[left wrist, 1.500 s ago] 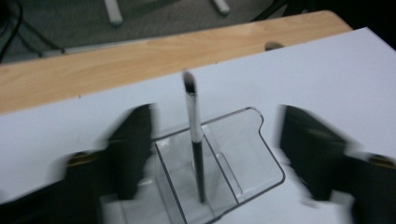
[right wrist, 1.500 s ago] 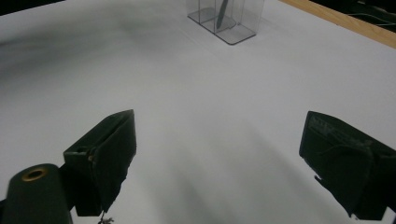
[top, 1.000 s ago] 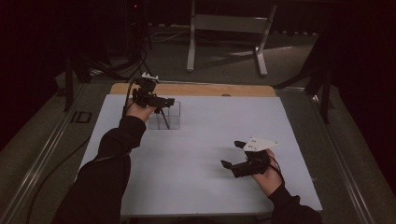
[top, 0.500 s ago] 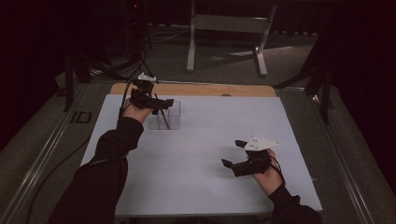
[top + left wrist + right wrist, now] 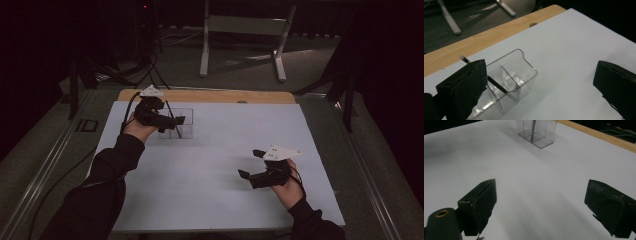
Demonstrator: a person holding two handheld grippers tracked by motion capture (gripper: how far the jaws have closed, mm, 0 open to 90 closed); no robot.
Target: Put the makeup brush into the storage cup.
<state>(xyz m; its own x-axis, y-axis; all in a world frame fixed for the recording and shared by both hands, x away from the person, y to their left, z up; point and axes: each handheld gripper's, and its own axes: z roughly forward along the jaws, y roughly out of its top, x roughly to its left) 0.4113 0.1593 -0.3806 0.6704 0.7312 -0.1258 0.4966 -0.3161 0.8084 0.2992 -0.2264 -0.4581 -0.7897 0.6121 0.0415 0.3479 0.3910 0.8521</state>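
A thin dark stick with a white tip is resting in the clear plastic divided box, apparently deposited. Left gripper and right gripper are both gaping wide, holding nothing.

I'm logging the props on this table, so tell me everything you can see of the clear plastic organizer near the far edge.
The clear plastic organizer is a small see-through box, open on top, with thin inner walls that split it into compartments and a rounded rim. It stands upright on the white sheet, near the wooden table edge at the far left. A thin dark stick with a pale tip leans inside it, its top poking out above the rim. The left hand-held gripper is beside it with its jaws wide open, gripping nothing.
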